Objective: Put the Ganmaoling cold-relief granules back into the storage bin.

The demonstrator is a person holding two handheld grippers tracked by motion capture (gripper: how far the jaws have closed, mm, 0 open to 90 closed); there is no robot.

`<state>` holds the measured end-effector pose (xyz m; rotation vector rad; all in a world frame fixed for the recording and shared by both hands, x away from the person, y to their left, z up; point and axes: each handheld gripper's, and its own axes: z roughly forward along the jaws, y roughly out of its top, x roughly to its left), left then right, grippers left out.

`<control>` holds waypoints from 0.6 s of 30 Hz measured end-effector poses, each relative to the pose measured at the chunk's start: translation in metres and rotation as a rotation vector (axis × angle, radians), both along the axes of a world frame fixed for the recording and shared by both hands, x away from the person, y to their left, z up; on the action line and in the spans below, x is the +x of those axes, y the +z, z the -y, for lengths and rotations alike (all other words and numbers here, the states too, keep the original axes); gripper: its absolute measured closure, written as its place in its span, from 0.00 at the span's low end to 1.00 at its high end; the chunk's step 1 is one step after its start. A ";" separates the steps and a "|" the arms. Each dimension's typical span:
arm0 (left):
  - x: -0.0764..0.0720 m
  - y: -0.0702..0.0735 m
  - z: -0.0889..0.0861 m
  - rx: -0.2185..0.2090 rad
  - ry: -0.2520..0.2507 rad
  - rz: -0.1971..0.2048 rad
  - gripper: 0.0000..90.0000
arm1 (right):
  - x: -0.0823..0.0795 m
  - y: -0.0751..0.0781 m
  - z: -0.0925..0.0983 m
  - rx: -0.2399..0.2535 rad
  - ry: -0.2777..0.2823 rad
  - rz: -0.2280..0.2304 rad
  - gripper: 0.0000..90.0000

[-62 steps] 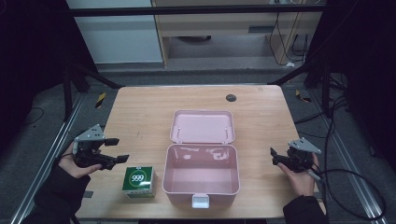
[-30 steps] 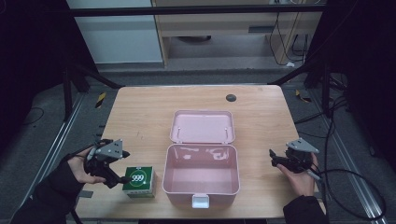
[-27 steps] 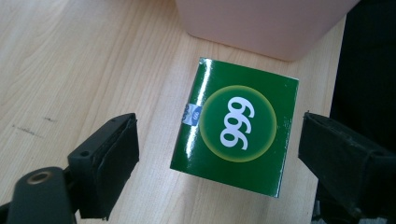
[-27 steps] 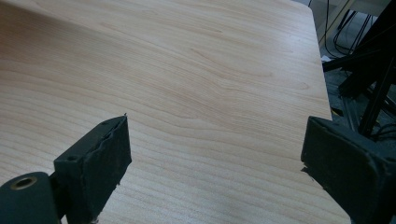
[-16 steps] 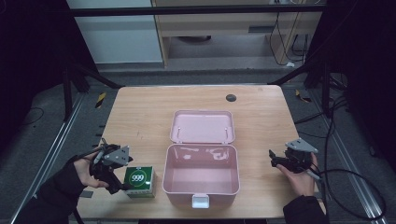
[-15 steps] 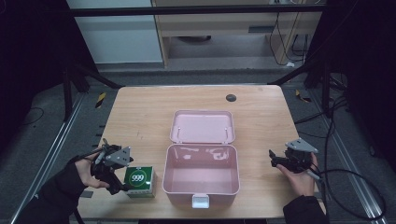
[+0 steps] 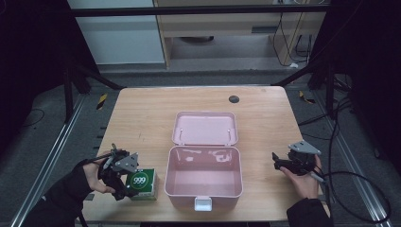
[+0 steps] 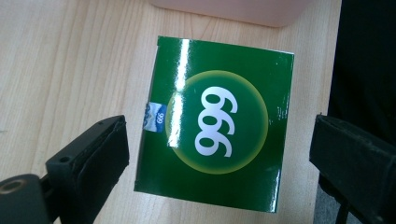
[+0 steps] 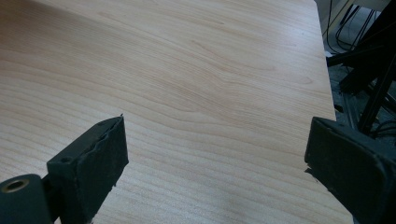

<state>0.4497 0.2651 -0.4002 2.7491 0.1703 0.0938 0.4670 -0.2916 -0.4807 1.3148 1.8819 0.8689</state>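
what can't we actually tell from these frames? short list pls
- Green 999 box, high view: its left edge is hidden behind the left gripper.
- Same box, left gripper view: the small blue label is too small to read, and glare washes a stripe across the top.
- Pink case, left gripper view: cut off by the top edge.
- Dark round spot on the table, high view: too small to identify.
- Right gripper, high view: jaws too small to judge.

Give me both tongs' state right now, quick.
Left tongs: open, jaws straddling the glossy green "999" cardboard box, not gripping it.
Right tongs: open, holding nothing, over the bare wooden table.
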 end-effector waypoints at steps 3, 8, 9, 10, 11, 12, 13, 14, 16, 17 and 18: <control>0.000 -0.002 0.002 0.006 -0.002 0.001 0.04 | 0.000 0.000 0.000 -0.001 0.001 -0.003 0.07; 0.002 -0.007 0.004 0.024 -0.006 0.004 0.04 | 0.000 -0.001 -0.001 -0.006 0.002 -0.006 0.07; 0.002 -0.008 0.005 0.027 -0.009 0.002 0.04 | 0.001 -0.001 -0.001 -0.007 0.002 -0.006 0.07; 0.003 -0.009 0.005 0.035 -0.012 0.004 0.04 | 0.001 -0.001 -0.001 -0.010 0.002 -0.007 0.07; 0.003 -0.009 0.006 0.041 -0.014 0.006 0.03 | 0.001 -0.001 -0.001 -0.012 0.002 -0.009 0.07; 0.003 -0.010 0.007 0.039 -0.016 0.003 0.03 | 0.001 -0.002 -0.001 -0.010 0.003 -0.010 0.07; 0.003 -0.011 0.007 0.037 -0.016 0.000 0.03 | 0.001 -0.002 -0.001 -0.011 0.003 -0.011 0.07; 0.003 -0.012 0.007 0.038 -0.016 -0.001 0.04 | 0.001 -0.002 -0.001 -0.012 0.003 -0.012 0.07; 0.004 -0.014 0.008 0.044 -0.022 -0.004 0.04 | 0.001 -0.002 -0.001 -0.015 0.004 -0.013 0.07; 0.004 -0.015 0.009 0.044 -0.018 -0.006 0.04 | 0.001 -0.002 -0.001 -0.015 0.005 -0.014 0.07; 0.005 -0.016 0.009 0.046 -0.019 -0.009 0.04 | 0.001 -0.002 -0.001 -0.017 0.005 -0.014 0.07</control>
